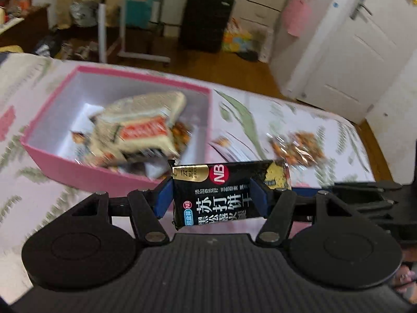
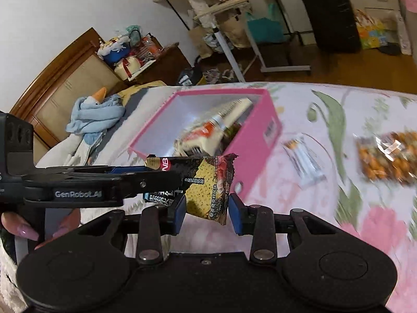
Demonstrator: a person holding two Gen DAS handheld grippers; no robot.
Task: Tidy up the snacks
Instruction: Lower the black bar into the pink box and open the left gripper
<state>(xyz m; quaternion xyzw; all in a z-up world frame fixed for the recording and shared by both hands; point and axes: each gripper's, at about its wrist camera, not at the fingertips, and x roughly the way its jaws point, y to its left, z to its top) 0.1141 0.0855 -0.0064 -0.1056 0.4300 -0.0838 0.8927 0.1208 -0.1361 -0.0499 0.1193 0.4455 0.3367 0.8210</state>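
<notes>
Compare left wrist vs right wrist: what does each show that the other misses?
Left wrist only: the white door with its handle, and the front label of the black cracker packet clamped between the left gripper fingers.

Right wrist only: the wooden headboard, the blue towel bundle, a small silver packet on the bedspread, and the left gripper from the side.

Both: the pink box with snacks inside, the orange snack bag, the black suitcase, and the cracker packet, which the right gripper also brackets.
</notes>
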